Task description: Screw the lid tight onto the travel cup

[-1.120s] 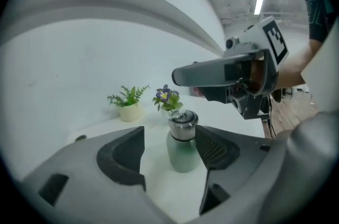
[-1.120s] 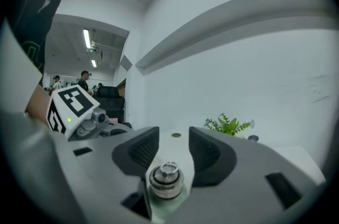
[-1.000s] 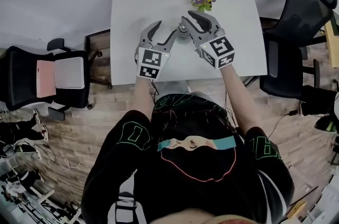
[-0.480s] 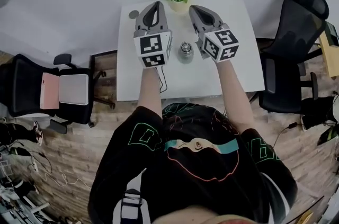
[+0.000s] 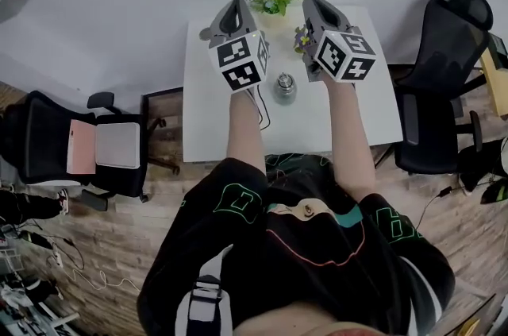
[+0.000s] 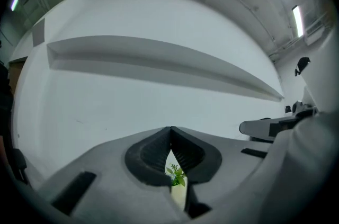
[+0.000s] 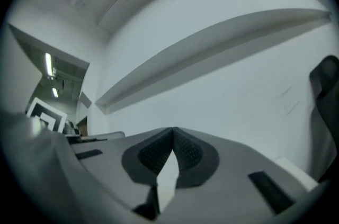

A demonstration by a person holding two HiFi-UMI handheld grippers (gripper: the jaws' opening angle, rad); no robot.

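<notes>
1. The left gripper [image 6: 170,129] is clenched, its jaws pressed together with nothing between them.
2. The right gripper [image 7: 172,130] is clenched and empty too.
3. The travel cup [image 5: 285,86] stands upright on the white table [image 5: 357,112], between the two forearms, and neither gripper touches it.

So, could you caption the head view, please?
Left gripper and right gripper, shut and empty, frame the cup on the table.

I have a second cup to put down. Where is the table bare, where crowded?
Bare: the table either side of the travel cup, out to its left and right edges. Crowded: the far edge, with the green plant and purple flowers.
</notes>
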